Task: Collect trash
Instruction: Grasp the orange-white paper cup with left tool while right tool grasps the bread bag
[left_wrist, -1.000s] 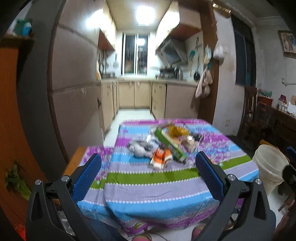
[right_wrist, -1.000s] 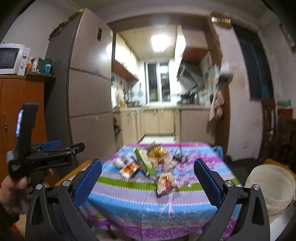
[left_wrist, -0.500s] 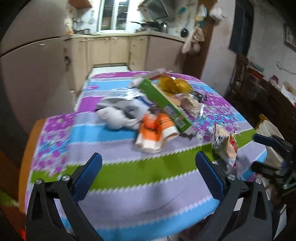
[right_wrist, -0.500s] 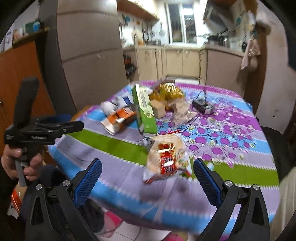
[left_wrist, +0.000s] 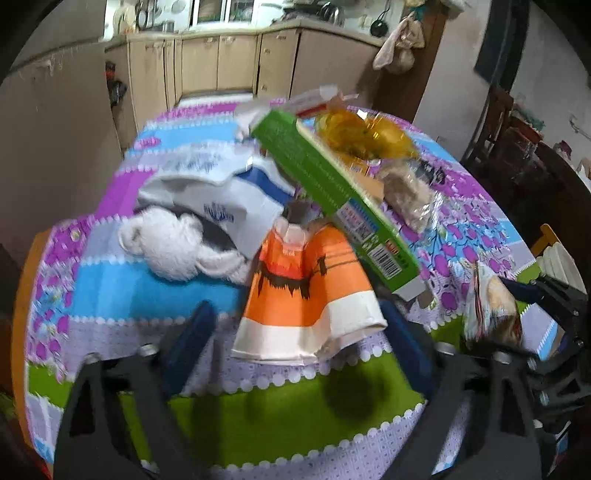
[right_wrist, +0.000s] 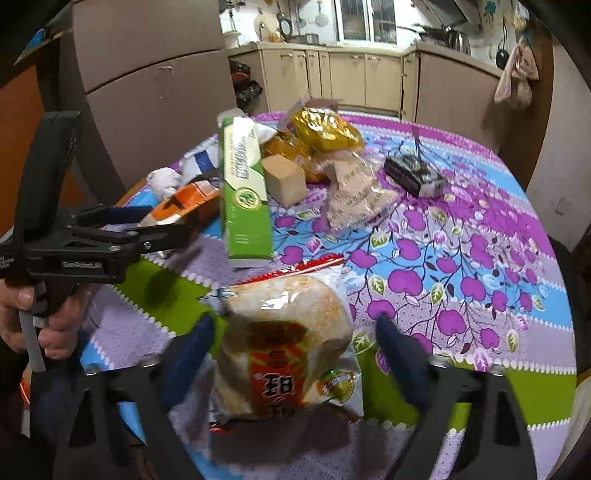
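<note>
Trash lies in a heap on the table with the striped and flowered cloth (right_wrist: 480, 229), and both tongs are now at the near edge of it. The left gripper (left_wrist: 295, 332) has just been closing its jaws; they stand on both sides of the flattened orange and white carton (left_wrist: 306, 291), but the pads do not yet press on it. The right gripper (right_wrist: 291, 343) has also just been closing, with the snack bag (right_wrist: 288, 347) between its jaws; a gap shows on each side, so it is not gripped. Behind them lie a green box (left_wrist: 332, 195), a white and blue bag (left_wrist: 221, 192), a crumpled white tissue (left_wrist: 166, 247) and a yellow wrapper (right_wrist: 325, 129).

I judge that the step is the first grasp. The next move calls for closing fully on each piece, then lifting.
</note>
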